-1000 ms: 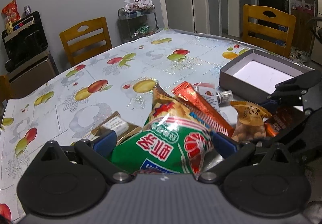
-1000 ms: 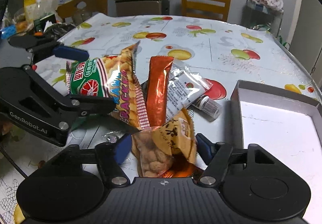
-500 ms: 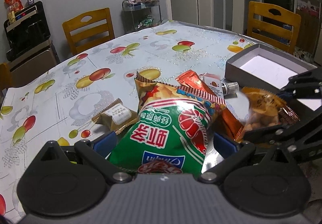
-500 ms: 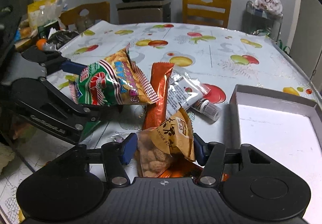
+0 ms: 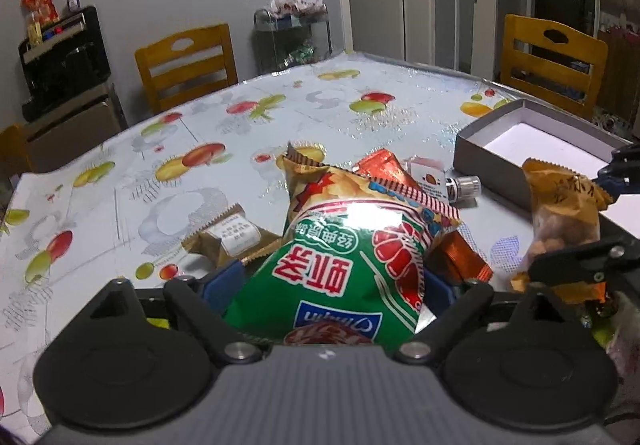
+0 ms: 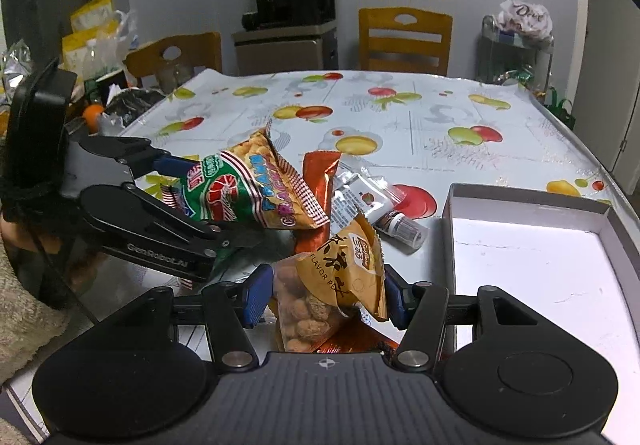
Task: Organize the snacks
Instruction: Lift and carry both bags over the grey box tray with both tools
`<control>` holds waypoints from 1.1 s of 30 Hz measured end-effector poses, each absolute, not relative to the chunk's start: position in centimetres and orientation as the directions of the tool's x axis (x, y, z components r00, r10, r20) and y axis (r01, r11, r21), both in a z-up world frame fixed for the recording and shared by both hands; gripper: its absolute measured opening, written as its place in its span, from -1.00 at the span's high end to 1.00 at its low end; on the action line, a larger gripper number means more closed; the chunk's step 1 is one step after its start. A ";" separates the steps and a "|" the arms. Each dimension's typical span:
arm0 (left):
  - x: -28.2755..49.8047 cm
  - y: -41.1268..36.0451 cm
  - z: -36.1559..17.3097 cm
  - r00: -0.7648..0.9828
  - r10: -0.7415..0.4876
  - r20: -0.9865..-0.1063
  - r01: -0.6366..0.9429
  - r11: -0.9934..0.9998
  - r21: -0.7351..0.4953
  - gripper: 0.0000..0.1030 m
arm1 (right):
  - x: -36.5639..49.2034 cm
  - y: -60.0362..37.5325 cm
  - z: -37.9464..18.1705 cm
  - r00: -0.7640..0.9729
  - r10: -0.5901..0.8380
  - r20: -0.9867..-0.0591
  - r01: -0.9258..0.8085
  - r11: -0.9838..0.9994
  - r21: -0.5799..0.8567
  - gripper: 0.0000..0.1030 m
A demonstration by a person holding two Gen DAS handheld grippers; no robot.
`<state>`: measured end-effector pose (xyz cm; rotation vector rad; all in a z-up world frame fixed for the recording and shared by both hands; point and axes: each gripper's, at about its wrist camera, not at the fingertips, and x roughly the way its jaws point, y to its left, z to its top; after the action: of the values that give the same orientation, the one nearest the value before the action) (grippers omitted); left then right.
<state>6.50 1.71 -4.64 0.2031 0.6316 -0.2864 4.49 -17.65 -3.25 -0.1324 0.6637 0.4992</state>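
A green prawn-cracker bag (image 5: pixel 344 265) sits between the pads of my left gripper (image 5: pixel 330 277), whose jaws are closing on it. In the right wrist view the same bag (image 6: pixel 240 197) hangs off the table in the left gripper (image 6: pixel 208 201). My right gripper (image 6: pixel 325 297) is shut on a small yellow peanut bag (image 6: pixel 332 277), held above the table just left of the open grey box (image 6: pixel 520 197). In the left wrist view the peanut bag (image 5: pixel 564 213) and the right gripper (image 5: pixel 592 221) are at the right edge.
On the fruit-print table (image 5: pixel 360 125) lie an orange wrapper (image 6: pixel 318 181), a white sachet (image 6: pixel 356 197), a small bottle (image 6: pixel 404 227) and a brown packet (image 5: pixel 232 237). Wooden chairs (image 5: pixel 188 61) stand around the table. Bags and clutter crowd the table's far left end (image 6: pixel 100 45).
The green bag has come up off the table in the left jaws. The right gripper has risen a little with the peanut bag, away from the orange wrapper.
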 end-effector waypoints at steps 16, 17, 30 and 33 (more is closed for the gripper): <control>3.3 2.7 -3.1 0.814 -0.180 -0.553 0.280 0.955 0.101 -0.35 | 3.2 -18.6 -1.8 0.701 0.421 -0.576 -0.484 0.874 0.049 -0.10; 3.0 2.9 -2.7 0.818 -0.182 -0.545 0.276 0.957 0.095 -0.35 | 3.2 -18.7 -1.6 0.704 0.424 -0.570 -0.485 0.873 0.050 -0.10; 1.7 0.2 2.4 0.848 -0.248 -0.469 0.335 0.935 0.111 -0.36 | 3.0 -21.5 0.8 0.764 0.426 -0.485 -0.453 0.889 0.066 -0.10; 2.6 -2.1 3.1 0.833 -0.285 -0.474 0.378 0.919 0.113 -0.36 | 3.2 -23.3 0.9 0.788 0.389 -0.477 -0.414 0.908 0.057 -0.10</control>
<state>2.61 -2.09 3.14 0.2066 0.4679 -0.3539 3.22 -23.28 0.93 -0.0515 0.5029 0.4328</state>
